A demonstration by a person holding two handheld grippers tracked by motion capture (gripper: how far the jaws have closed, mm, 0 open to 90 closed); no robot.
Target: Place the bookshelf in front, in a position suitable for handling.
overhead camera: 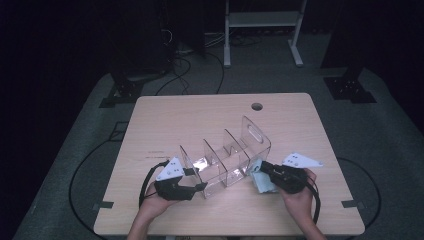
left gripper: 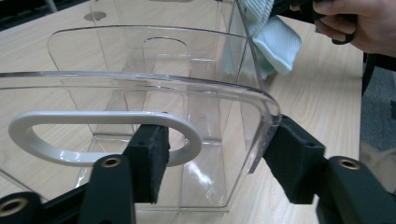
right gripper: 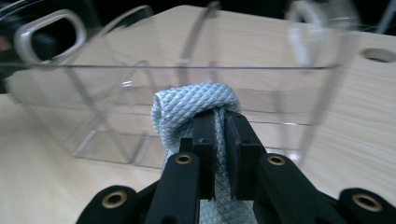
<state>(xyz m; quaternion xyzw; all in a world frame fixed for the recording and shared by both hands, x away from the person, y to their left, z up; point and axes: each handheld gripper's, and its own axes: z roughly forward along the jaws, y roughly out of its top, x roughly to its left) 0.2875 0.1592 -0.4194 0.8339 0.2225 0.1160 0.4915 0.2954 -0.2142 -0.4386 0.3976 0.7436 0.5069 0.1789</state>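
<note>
The clear organiser point(overhead camera: 227, 160) stands mid-bench point(overhead camera: 165, 120). The left tongs point(left gripper: 215, 163) clamp its end wall by the handle slot. The right tongs point(right gripper: 219, 140), nearly shut, pinch a pale blue cloth point(right gripper: 194, 109) against the organiser's long side wall.
</note>
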